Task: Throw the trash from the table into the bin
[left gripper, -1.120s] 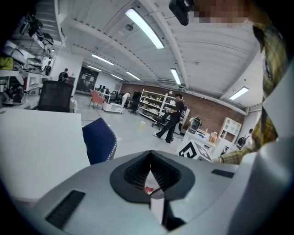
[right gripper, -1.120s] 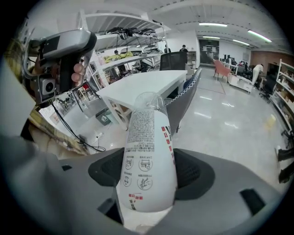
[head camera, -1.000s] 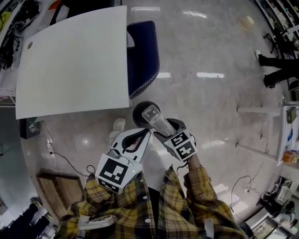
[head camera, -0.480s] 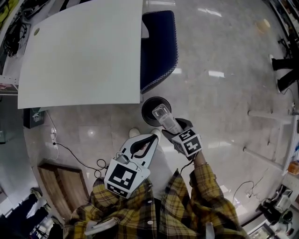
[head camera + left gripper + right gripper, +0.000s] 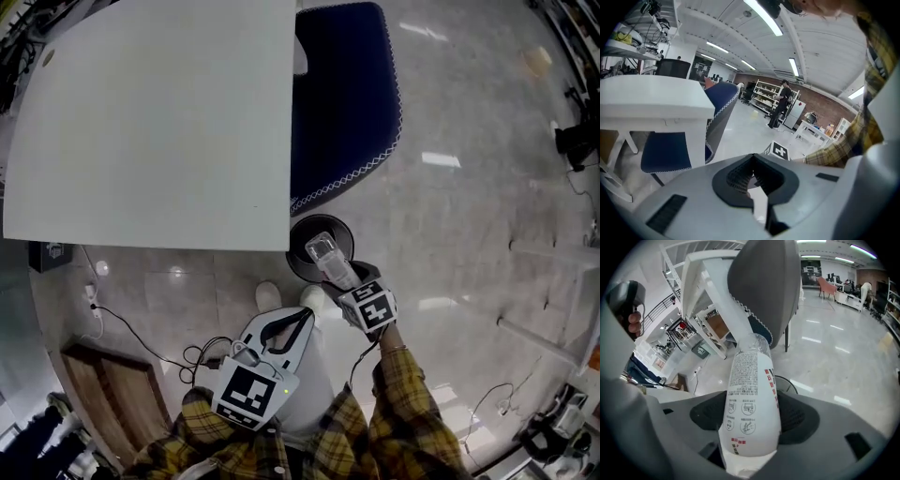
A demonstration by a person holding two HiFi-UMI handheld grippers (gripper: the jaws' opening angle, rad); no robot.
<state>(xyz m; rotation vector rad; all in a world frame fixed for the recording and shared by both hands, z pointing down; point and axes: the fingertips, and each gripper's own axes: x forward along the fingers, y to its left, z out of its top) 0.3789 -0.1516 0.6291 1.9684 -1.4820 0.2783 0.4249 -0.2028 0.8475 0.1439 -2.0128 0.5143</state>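
Off the tabletop's (image 5: 159, 122) near right corner, the right gripper (image 5: 345, 281) clamps a plastic bottle (image 5: 328, 255), its white label (image 5: 750, 404) printed with red characters, over the black bin (image 5: 300, 265); the left gripper (image 5: 298, 321) is closed, empty.

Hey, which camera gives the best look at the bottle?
Right gripper view: the bottle is close, label showing, clamped between the jaws. The head view shows it small, from above. The left gripper view misses it.
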